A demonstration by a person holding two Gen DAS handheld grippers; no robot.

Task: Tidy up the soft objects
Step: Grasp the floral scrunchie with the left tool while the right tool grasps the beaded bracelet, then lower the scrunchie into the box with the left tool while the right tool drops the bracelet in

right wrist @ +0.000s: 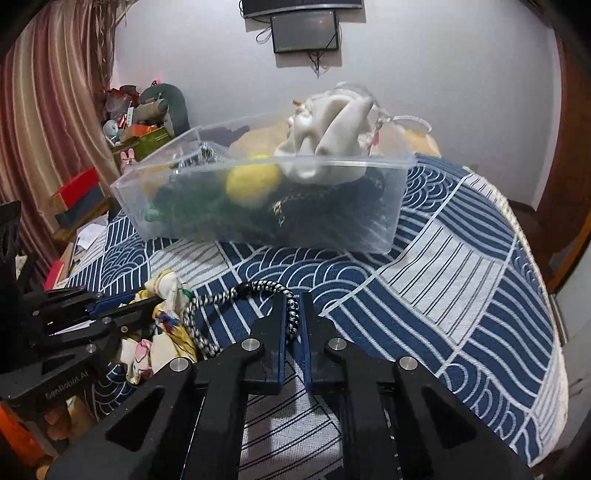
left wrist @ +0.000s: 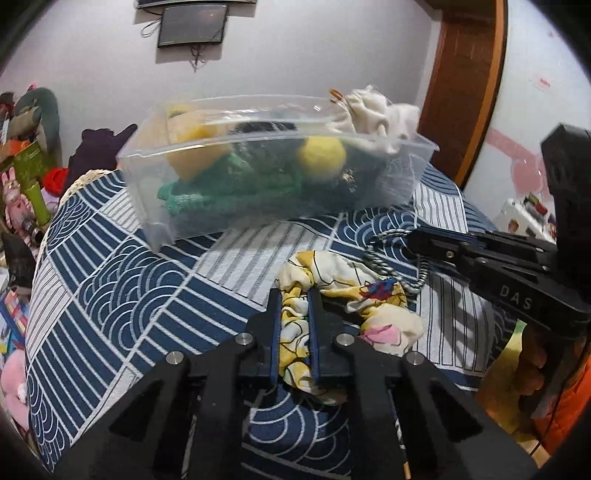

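A clear plastic bin (left wrist: 147, 162) stands on the blue-and-white patterned bedspread (left wrist: 110, 288). It holds a yellow ball (left wrist: 320, 158), green knit fabric (left wrist: 207, 192), dark items and a white cloth (left wrist: 373, 110) at its right end. My left gripper (left wrist: 292, 295) is shut on a yellow cartoon-print cloth (left wrist: 332, 280) in front of the bin. My right gripper (right wrist: 292, 301) is shut on a black-and-white braided cord (right wrist: 229, 295) that loops left toward the cloth (right wrist: 166, 291). The bin (right wrist: 388, 221) also shows in the right wrist view, just beyond the cord. The right gripper (left wrist: 412, 236) enters the left wrist view from the right.
Plush toys and boxes (left wrist: 26, 155) pile up left of the bed. A wooden door frame (left wrist: 465, 92) stands at the right. A dark screen (right wrist: 304, 31) hangs on the far wall. Striped curtains (right wrist: 44, 110) hang at the left.
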